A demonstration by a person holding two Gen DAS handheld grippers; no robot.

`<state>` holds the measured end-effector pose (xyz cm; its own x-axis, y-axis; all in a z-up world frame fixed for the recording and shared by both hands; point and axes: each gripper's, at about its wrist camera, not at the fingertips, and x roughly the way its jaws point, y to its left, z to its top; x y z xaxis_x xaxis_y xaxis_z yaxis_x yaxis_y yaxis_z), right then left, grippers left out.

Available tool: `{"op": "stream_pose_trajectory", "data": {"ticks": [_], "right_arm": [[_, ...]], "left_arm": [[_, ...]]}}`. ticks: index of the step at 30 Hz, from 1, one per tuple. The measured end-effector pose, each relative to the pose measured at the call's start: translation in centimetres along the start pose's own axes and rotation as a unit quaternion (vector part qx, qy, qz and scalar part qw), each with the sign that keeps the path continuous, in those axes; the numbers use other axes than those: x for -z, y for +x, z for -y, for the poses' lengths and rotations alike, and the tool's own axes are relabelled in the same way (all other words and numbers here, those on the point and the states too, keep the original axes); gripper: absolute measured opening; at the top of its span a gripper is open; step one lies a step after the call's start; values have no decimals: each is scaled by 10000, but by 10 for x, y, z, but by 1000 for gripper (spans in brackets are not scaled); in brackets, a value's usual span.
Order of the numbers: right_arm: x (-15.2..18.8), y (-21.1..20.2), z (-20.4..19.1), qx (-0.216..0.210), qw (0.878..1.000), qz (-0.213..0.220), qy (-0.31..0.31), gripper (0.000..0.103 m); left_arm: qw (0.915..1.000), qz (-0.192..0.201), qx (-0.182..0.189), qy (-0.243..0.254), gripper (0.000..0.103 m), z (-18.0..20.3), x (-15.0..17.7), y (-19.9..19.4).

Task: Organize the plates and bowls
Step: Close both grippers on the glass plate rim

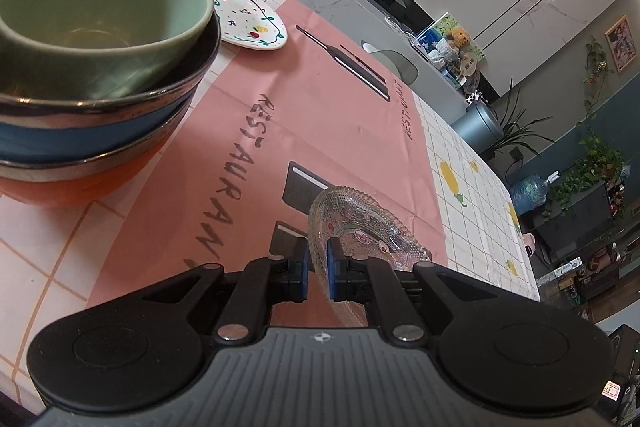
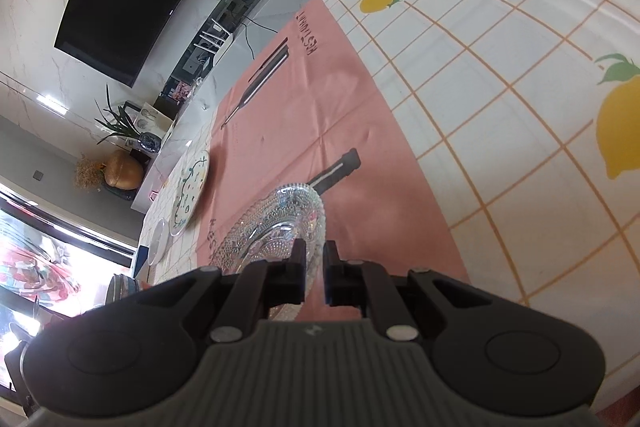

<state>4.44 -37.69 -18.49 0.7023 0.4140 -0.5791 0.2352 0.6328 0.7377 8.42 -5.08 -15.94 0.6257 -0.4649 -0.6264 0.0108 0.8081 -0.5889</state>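
Over the pink mat (image 1: 328, 131), both tongs, left (image 1: 317, 269) and right (image 2: 314, 273), nearly closed, each pinching the glass plate's (image 1: 360, 227) rim.

A clear pressed-glass plate (image 1: 362, 227) with a beaded rim and small coloured flower motifs is tilted up on edge over the pink middle panel of the tablecloth, its rim pinched between gripper pads on both sides. A stack of three nested bowls stands near the table's edge on the checked cloth: a sage-green bowl (image 1: 100, 11) on top, a blue bowl (image 1: 92, 131) with a dark speckled rim under it, and an orange bowl (image 1: 76, 187) at the bottom. A white plate (image 1: 252, 23) painted with a vine and small fruits lies flat just beyond the stack. A plain white plate (image 2: 158, 241) lies past it, toward the table's edge.
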Motion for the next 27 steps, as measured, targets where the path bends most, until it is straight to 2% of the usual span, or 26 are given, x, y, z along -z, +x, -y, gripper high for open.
{"op": "stream_pose_trajectory", "data": {"ticks": [11,19,22,25,27], "right_arm": [[8,4,-6,236,9994,-34,-255,5],[10,6,-7,310,9989,-37,-345,5],[10,6,-8,291,9989,-30,-375,10],[11,3,-12,342,9982,17,-500,14],[11,-1,-16,352,9975,97,-599,33]], "left_arm": [[9998,-164,-113,-8,9,-6,4,5],[9998,-146,-124,111,9,-6,6,7],[9997,-145,-148,123,11,-5,6,6],[9997,-106,-144,183,23,-2,7,2],[9994,-83,-140,295,26,3,7,-2]]}}
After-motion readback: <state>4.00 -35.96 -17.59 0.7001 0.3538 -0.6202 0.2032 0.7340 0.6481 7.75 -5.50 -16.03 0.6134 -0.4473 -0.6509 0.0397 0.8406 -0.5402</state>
